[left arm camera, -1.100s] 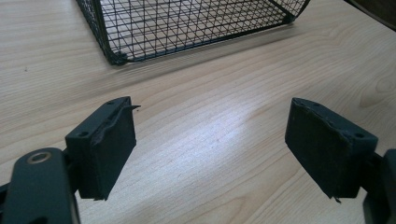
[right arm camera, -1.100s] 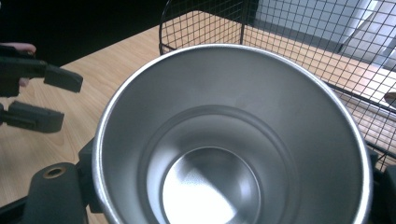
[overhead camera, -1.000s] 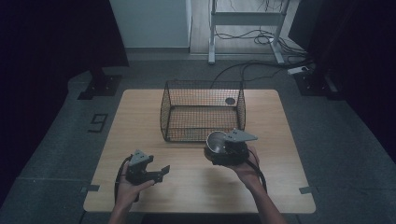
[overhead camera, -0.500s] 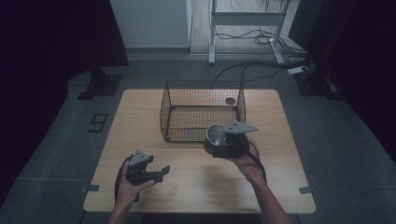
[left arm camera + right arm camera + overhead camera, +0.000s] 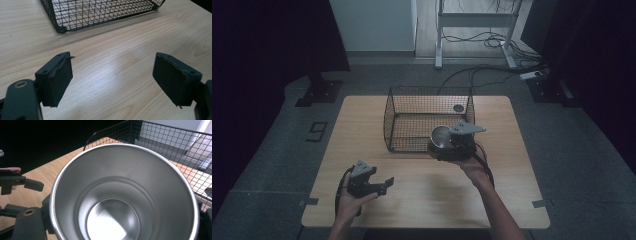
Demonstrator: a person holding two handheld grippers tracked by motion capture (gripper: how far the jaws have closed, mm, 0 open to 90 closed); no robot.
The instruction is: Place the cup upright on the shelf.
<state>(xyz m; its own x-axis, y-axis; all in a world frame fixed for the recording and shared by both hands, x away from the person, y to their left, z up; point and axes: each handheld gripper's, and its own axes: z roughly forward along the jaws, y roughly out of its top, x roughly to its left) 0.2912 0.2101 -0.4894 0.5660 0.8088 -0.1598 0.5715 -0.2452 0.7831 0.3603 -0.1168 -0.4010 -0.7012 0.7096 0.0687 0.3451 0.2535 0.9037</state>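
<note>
A shiny steel cup (image 5: pixel 125 195) is empty, and its open mouth faces the right gripper camera. My right gripper (image 5: pixel 451 144) is shut on the cup (image 5: pixel 441 134) and holds it above the table, just at the front right corner of the black wire basket (image 5: pixel 412 117). My left gripper (image 5: pixel 112 77) stands wide open over bare wood, with nothing between its black pads (image 5: pixel 58 77). In the high view the left gripper (image 5: pixel 382 185) hovers near the table's front left, apart from the basket.
The basket's front wall (image 5: pixel 100 12) lies a short way ahead of the left gripper. A small dark round thing (image 5: pixel 458 107) shows through the mesh at the basket's far right. The wooden table (image 5: pixel 362 125) has bare room on either side. Cables lie on the floor behind.
My right gripper has carried the steel cup away from the person, up to the basket's front right corner. The left gripper has stayed in place, open.
</note>
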